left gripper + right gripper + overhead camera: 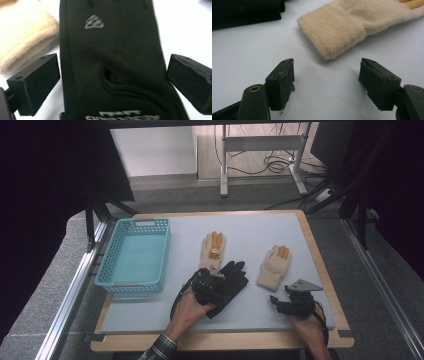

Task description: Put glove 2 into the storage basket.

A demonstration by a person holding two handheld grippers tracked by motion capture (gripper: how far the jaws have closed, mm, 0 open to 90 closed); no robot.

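A black glove [236, 272] lies flat in the middle of the grey mat. My left gripper [219, 279] hovers over its cuff end. In the left gripper view the black glove [112, 37] lies between the wide-apart jaws of the left gripper [112, 62], and neither pad presses on it. Two cream gloves with orange fingertips lie nearby, one [213, 249] beyond the black glove and one [274, 266] to its right. My right gripper [278, 301] stands open just short of the right glove's cuff [337, 32], with bare mat between the jaws of the right gripper [327, 67].
A teal plastic basket [107, 257] stands at the mat's left side. The other cream glove [22, 37] lies close beside the black one. The black glove [244, 12] shows at the upper left of the right gripper view. The wooden table edge [320, 265] runs along the right.
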